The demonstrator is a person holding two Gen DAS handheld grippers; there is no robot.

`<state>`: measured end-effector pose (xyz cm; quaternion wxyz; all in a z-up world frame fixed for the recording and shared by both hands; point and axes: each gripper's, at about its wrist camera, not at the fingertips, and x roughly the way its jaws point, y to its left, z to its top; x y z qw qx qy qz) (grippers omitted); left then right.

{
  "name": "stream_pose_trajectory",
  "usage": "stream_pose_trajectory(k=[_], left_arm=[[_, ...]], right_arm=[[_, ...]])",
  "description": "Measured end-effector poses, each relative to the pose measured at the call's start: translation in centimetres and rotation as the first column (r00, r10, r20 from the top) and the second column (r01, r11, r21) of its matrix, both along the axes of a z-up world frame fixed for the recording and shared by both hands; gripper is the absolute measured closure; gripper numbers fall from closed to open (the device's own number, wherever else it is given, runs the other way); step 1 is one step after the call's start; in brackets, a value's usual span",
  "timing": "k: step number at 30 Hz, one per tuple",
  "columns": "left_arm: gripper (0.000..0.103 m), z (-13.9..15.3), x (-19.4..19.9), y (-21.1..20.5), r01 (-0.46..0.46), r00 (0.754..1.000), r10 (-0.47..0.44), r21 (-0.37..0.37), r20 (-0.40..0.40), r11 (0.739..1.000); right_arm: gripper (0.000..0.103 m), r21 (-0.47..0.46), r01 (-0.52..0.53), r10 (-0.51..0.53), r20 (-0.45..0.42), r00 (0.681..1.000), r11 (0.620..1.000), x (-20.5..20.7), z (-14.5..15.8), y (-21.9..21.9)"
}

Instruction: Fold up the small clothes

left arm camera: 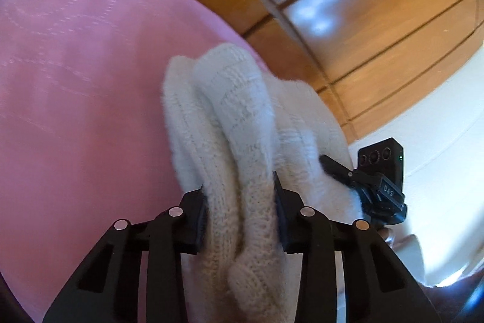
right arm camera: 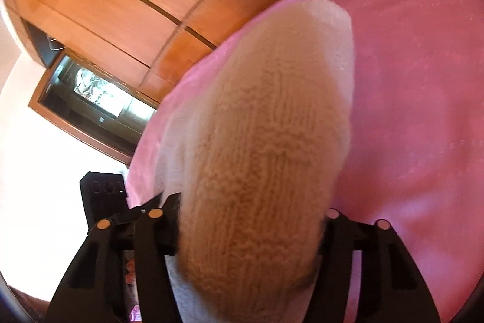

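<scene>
The cream knitted garment (left arm camera: 230, 123) is bunched up and held above the pink bedspread (left arm camera: 75, 80), with wooden wardrobe doors (left arm camera: 378, 29) behind. The left gripper (left arm camera: 239, 211) has its fingers (left arm camera: 199, 217) closed on a thick roll of the knit, wool bulging out on both sides of the pads. The right gripper (right arm camera: 248, 229) has a wad of the same knit between its fingers, but the wool hides the pads, so a firm grip there is likely, not certain. From the left wrist view its black tip lies against the far side of the garment.

The step in hand looks like the pickup and gathering, with no neat fold made yet. The next move calls for drawing the 2 grippers apart to spread the knit, then lowering it flat onto the bedspread before one edge is laid over the other.
</scene>
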<state>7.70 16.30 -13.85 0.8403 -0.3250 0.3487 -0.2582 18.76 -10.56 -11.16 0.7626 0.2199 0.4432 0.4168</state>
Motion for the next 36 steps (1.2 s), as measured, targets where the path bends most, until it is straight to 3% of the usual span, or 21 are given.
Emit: stream_pose_trajectory(k=[4, 8, 14, 17, 19, 21, 22, 24, 26, 27, 29, 32, 34, 36], left_arm=[[0.069, 1.7, -0.4, -2.4, 0.061, 0.998, -0.06, -0.021, 0.029, 0.998], [0.069, 3.7, 0.7, -8.3, 0.179, 0.982, -0.18, 0.017, 0.055, 0.984], [0.069, 7.1, 4.4, -20.1, 0.352, 0.929, -0.358, 0.077, 0.094, 0.933], [0.069, 8.3, 6.5, -27.0, 0.43, 0.892, -0.443, 0.131, 0.089, 0.893], [0.069, 8.1, 7.8, -31.8, 0.473, 0.869, -0.492, 0.193, 0.063, 0.86], [0.069, 7.1, 8.4, -36.2, 0.477, 0.859, -0.512, 0.339, 0.015, 0.811], [0.069, 5.7, 8.8, -38.6, 0.462, 0.865, -0.5, 0.446, -0.036, 0.767], [0.058, 3.4, 9.0, -40.7, 0.435, 0.876, -0.477, 0.531, -0.065, 0.727], [0.034, 3.0, 9.4, -40.9, 0.405, 0.896, -0.438, 0.527, -0.068, 0.747], [0.032, 2.9, 9.6, -40.7, 0.395, 0.905, -0.417, 0.518, -0.08, 0.758], [0.031, 3.0, 9.4, -40.0, 0.381, 0.916, -0.393, 0.503, -0.087, 0.776], [0.031, 4.7, 7.6, -39.1, 0.316, 0.935, -0.352, 0.531, -0.036, 0.786], [0.031, 6.0, 5.7, -38.2, 0.257, 0.95, -0.312, 0.546, 0.009, 0.797], [0.031, 6.8, 4.8, -37.5, 0.184, 0.966, -0.254, 0.578, 0.042, 0.795]], right_arm=[[0.051, 0.012, 0.017, -0.018, 0.067, 0.998, 1.0, -2.5, 2.5, -2.0], [0.051, 0.021, 0.092, -0.094, 0.132, 0.987, 0.996, -4.5, 4.8, -6.4], [0.051, 0.01, 0.293, -0.289, 0.198, 0.937, 0.956, -5.6, 7.1, -17.3], [0.051, 0.0, 0.408, -0.4, 0.198, 0.895, 0.913, -6.0, 6.7, -22.9], [0.051, -0.01, 0.506, -0.499, 0.152, 0.853, 0.863, -6.2, 5.2, -27.0], [0.045, -0.04, 0.55, -0.544, 0.102, 0.833, 0.834, -6.1, 3.1, -29.4], [0.043, -0.08, 0.586, -0.584, 0.044, 0.81, 0.806, -6.0, 1.0, -30.8], [0.033, -0.159, 0.621, -0.634, -0.043, 0.772, 0.768, -5.8, -3.4, -32.5], [0.02, -0.074, 0.666, -0.67, -0.083, 0.738, 0.743, -6.7, -5.8, -33.8], [0.016, -0.039, 0.677, -0.677, -0.097, 0.73, 0.735, -7.0, -6.1, -34.0], [0.01, -0.058, 0.694, -0.696, -0.064, 0.715, 0.718, -7.5, -5.5, -33.6], [0.01, -0.181, 0.73, -0.726, 0.102, 0.68, 0.659, -9.0, -2.5, -32.4], [0.016, -0.235, 0.743, -0.71, 0.222, 0.669, 0.627, -10.3, 0.0, -30.3], [0.026, -0.265, 0.738, -0.673, 0.303, 0.675, 0.621, -11.7, 1.8, -28.2]])
